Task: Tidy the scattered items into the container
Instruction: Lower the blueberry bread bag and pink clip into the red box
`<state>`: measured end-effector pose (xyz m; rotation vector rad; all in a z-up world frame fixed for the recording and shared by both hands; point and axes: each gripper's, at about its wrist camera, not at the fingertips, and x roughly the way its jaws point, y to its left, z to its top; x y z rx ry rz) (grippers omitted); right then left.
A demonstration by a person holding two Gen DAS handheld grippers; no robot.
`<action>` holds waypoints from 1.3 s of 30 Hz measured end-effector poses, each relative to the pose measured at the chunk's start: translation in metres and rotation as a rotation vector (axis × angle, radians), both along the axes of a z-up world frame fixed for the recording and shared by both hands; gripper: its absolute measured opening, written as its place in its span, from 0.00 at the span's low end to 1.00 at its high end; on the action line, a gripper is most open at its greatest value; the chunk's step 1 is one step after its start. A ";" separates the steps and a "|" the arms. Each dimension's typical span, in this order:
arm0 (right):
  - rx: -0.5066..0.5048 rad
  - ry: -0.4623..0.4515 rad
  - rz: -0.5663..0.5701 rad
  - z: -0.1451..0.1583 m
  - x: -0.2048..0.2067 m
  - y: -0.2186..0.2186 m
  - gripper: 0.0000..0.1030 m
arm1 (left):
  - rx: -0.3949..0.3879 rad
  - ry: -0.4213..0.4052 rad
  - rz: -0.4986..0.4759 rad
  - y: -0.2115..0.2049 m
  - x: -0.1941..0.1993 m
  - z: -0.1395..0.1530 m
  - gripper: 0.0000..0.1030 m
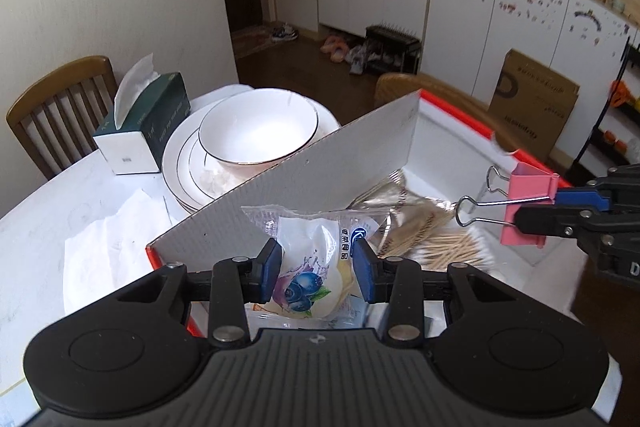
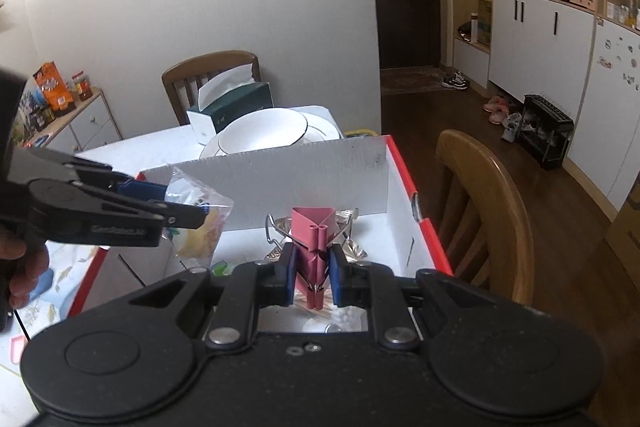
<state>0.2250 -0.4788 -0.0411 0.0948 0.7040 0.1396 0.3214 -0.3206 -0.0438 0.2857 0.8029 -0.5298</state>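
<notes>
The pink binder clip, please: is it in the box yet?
Not yet: the right gripper holds the pink binder clip above the box.

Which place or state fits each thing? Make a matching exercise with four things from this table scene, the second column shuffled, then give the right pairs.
Things:
1. pink binder clip
2. blueberry snack packet
3. white bowl
4. cotton swabs

Places or states:
A. lying loose inside the red-rimmed box
B. held between the pads of the left gripper
C. stacked on plates beside the tissue box
D. clamped in the right gripper

Pairs: 1-D, 2-B, 3-C, 4-A
</notes>
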 end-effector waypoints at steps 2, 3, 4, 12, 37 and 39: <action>-0.005 0.009 0.007 -0.004 0.004 0.001 0.15 | 0.017 0.008 0.000 -0.003 0.007 -0.005 0.37; -0.009 0.011 0.012 -0.005 0.006 0.002 0.15 | 0.026 0.010 -0.001 -0.005 0.009 -0.007 0.37; -0.013 0.012 0.017 -0.007 0.007 0.004 0.15 | 0.032 0.009 -0.001 -0.006 0.011 -0.008 0.37; -0.060 0.029 0.054 -0.017 0.012 0.008 0.15 | 0.076 0.020 -0.022 -0.015 0.016 -0.020 0.36; -0.107 0.129 0.103 -0.044 0.034 0.020 0.19 | 0.082 0.097 0.027 -0.009 0.032 -0.034 0.49; -0.106 0.132 0.104 -0.045 0.033 0.020 0.20 | 0.075 0.094 0.027 -0.007 0.029 -0.034 0.55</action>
